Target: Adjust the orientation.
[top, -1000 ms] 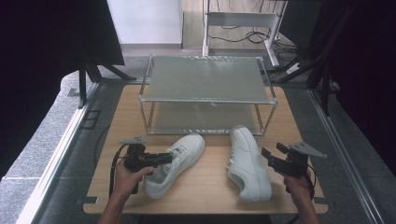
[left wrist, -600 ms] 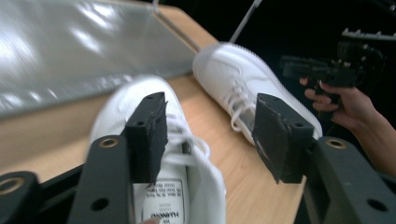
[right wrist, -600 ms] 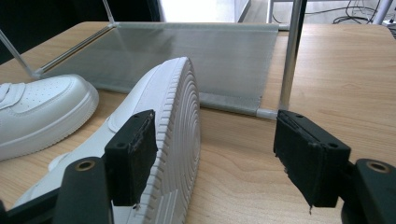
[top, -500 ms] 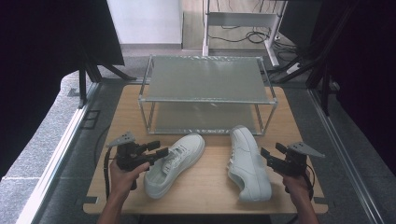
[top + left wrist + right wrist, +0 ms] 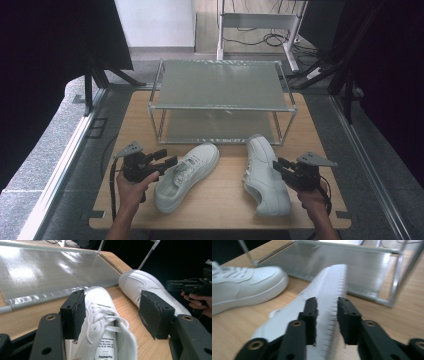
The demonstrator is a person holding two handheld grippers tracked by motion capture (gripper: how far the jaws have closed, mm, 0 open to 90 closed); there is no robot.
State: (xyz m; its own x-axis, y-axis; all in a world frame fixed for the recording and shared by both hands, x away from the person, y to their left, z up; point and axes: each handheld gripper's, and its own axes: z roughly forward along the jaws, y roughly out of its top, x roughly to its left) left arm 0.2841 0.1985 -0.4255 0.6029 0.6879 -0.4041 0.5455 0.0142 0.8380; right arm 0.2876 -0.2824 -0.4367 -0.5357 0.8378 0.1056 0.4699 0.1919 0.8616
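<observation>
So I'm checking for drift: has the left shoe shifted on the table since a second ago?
No. The left shoe keeps its toe just short of the rack's front rail, as before.

Right shoe (image 5: 325,302) motion-blurred, heel cropped

A two-tier wire shelf rack (image 5: 220,95) stands on the wooden table (image 5: 220,200).
</observation>
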